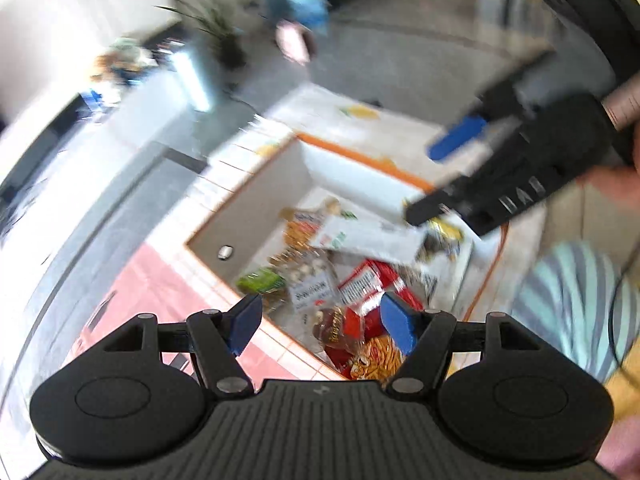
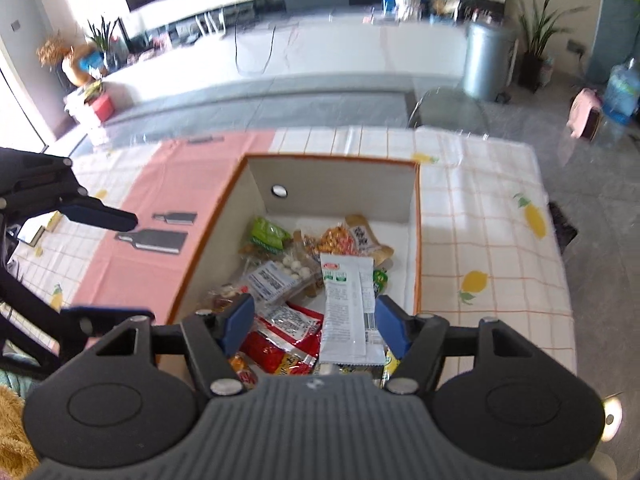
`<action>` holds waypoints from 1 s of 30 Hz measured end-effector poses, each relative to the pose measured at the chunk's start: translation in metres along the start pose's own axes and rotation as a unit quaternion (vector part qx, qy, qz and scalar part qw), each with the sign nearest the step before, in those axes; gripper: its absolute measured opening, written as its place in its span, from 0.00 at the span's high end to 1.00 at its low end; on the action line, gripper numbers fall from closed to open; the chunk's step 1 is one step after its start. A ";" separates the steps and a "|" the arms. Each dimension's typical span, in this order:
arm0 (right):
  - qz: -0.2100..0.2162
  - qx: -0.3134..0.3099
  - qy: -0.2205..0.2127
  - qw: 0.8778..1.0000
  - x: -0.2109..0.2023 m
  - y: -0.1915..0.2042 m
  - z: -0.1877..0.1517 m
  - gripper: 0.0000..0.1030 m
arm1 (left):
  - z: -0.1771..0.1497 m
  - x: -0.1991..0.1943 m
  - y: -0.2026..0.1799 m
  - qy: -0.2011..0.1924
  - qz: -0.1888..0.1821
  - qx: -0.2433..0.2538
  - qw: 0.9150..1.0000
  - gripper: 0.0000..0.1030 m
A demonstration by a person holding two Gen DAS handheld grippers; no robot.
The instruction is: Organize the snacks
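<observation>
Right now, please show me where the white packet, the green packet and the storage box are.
white packet (image 2: 344, 320), right wrist view, middle of its printed face.
green packet (image 2: 269, 233), right wrist view, centre of the wrapper.
storage box (image 2: 340, 184), right wrist view, bare inner far wall.

Glossy plastic snack packets (image 2: 292, 332) lie in a matt cardboard box (image 2: 336, 184).

Snack packets (image 2: 304, 280) lie in a box (image 2: 414, 208) on the table (image 2: 480, 208).

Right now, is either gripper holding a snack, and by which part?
Nothing is held. The left gripper and right gripper both stand open above the box, with the snack packets lying loose inside.
</observation>
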State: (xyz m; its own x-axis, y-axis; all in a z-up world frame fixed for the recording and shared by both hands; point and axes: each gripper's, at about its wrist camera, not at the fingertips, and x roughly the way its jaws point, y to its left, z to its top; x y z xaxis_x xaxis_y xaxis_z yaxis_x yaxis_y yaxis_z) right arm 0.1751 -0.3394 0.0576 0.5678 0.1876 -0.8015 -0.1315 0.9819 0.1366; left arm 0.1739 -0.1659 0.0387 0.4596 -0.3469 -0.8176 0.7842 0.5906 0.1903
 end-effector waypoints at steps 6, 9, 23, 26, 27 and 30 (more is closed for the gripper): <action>-0.021 -0.019 -0.064 0.998 -0.047 0.030 -0.028 0.30 | -0.019 -0.049 -0.006 -0.056 0.054 -0.084 0.993 0.23; -0.022 -0.020 -0.090 0.995 -0.067 0.044 -0.043 0.28 | -0.027 -0.067 -0.012 -0.073 0.087 -0.118 0.987 0.22; -0.061 -0.008 -0.183 0.981 -0.109 0.112 -0.128 0.22 | -0.098 -0.117 -0.031 -0.125 0.157 -0.275 0.940 0.17; -0.066 -0.006 -0.187 0.980 -0.105 0.124 -0.145 0.22 | -0.115 -0.120 -0.031 -0.123 0.166 -0.293 0.934 0.16; -0.067 -0.003 -0.190 0.980 -0.104 0.128 -0.151 0.22 | -0.121 -0.123 -0.031 -0.121 0.174 -0.299 0.931 0.16; -0.068 -0.003 -0.198 0.978 -0.103 0.139 -0.160 0.22 | -0.136 -0.129 -0.030 -0.120 0.189 -0.318 0.921 0.16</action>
State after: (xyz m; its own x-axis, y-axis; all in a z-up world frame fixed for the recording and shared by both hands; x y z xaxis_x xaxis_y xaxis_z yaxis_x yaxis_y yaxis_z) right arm -0.0316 -0.2268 0.0660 0.8504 0.0528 -0.5234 -0.0371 0.9985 0.0405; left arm 0.0340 -0.0400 0.0644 0.7882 -0.1353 -0.6004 0.1818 0.9832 0.0171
